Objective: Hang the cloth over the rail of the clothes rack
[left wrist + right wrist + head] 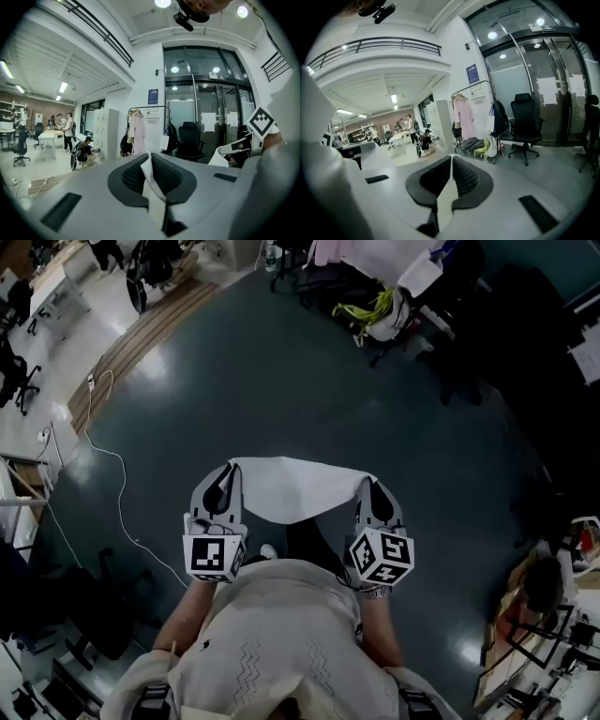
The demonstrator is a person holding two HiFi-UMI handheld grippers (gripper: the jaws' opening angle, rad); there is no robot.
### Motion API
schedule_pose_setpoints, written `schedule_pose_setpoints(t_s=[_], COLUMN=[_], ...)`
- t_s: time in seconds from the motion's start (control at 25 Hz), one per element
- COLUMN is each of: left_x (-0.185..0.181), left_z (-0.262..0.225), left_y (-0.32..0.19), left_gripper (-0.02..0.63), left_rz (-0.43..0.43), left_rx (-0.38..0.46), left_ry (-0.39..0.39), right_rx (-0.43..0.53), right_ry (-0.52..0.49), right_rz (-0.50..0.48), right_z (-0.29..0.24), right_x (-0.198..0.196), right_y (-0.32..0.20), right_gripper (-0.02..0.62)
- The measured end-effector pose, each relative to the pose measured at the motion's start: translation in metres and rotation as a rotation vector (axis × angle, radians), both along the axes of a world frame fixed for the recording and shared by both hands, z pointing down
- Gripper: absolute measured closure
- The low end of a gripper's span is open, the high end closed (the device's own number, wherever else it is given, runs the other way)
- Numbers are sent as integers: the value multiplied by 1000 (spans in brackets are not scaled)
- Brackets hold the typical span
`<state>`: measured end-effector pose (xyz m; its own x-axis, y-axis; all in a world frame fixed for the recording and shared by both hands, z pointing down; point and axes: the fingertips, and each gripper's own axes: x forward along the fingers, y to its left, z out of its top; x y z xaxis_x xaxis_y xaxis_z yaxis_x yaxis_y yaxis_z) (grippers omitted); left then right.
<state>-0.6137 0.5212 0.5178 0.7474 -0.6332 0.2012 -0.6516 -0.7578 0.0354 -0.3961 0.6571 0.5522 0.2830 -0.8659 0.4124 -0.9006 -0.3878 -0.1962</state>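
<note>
The white cloth (pixel 298 488) was held taut, its corners pinched by the left hand-held gripper (pixel 225 482) and right hand-held gripper (pixel 371 487), for draping over the distant clothes rack (pixel 150 107).

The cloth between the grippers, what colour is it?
The cloth is plain white, clearest in the head view.

Head view looks down; gripper views share the clothes rack (pixel 149 107) (pixel 480 83)
</note>
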Motion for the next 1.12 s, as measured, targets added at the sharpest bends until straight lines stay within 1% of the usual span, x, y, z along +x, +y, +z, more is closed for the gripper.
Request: schedule_pose_setpoints(t_s=[0.16,0.28,0.4,0.52,0.68,0.88,0.96,1.12], left_x=[52,89,117,144,164,181,183,196], left_z=[-5,-10,-12,-13,-13,-6,-3,3], left_y=[-58,-98,-125,-147,-169,-209,-228,-281], left_gripper=[578,578,579,578,578,578,578,578], left_rz=[13,-8,-39,-61,-73,-65,-47,-1], left_rx=[21,48,61,60,32,22,19,6], left_ry=[-14,-21,-22,-16,-8,-6,-8,-8], right_rx=[5,3,5,17,24,-5,-16,-23], right_ry=[-10,-4,0,16,24,25,21,10], right_rz=[-8,-44,-87,-107,-118,-93,-69,25], right_z=[0,0,-1,-8,-15,-9,-6,-1], right_x=[49,90,123,150,171,191,193,207], right_y=[-51,-91,-127,-159,-189,-221,-232,-267], right_gripper=[571,571,571,571,571,571,571,571])
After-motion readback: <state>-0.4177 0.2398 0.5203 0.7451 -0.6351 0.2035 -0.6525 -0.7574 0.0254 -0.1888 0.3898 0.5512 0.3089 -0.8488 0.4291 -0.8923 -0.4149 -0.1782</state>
